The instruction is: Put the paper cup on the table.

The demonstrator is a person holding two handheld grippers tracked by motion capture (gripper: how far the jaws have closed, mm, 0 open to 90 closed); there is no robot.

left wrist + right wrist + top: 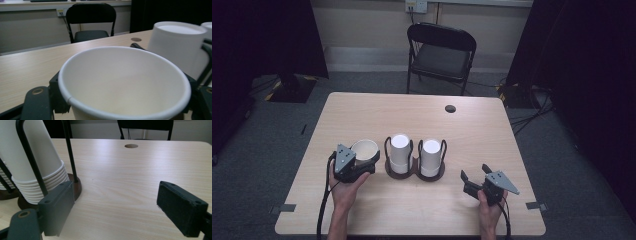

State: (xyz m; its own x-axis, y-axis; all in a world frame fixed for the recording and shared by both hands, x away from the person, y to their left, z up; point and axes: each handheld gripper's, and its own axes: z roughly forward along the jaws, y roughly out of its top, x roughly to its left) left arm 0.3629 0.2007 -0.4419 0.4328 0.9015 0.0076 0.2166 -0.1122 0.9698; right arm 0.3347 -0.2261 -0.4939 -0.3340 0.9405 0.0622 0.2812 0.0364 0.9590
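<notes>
Cup (364, 149), white paper and mouth-up, sits between the jaws of the left gripper (362, 162), which are closed against its wall near the table's (472, 125) left front. Its axis stands upright, open end to the ceiling, while the two stacks (401, 147) (431, 151) in the wire-hooped holder (414, 172) stand bottom-up just to its right, so I judge any stacking would need the cup turned over first. The left hand (343, 192) is plainly the nearer one; the right gripper (476, 181) waits well apart at the front right, jaws wide and empty. The left gripper view shows the cup's (125, 85) bare inside and the nearer stack (178, 47) close beside it. The right gripper view shows the nested rims of the right stack (37, 165) and the dark base of the holder (75, 186).
</notes>
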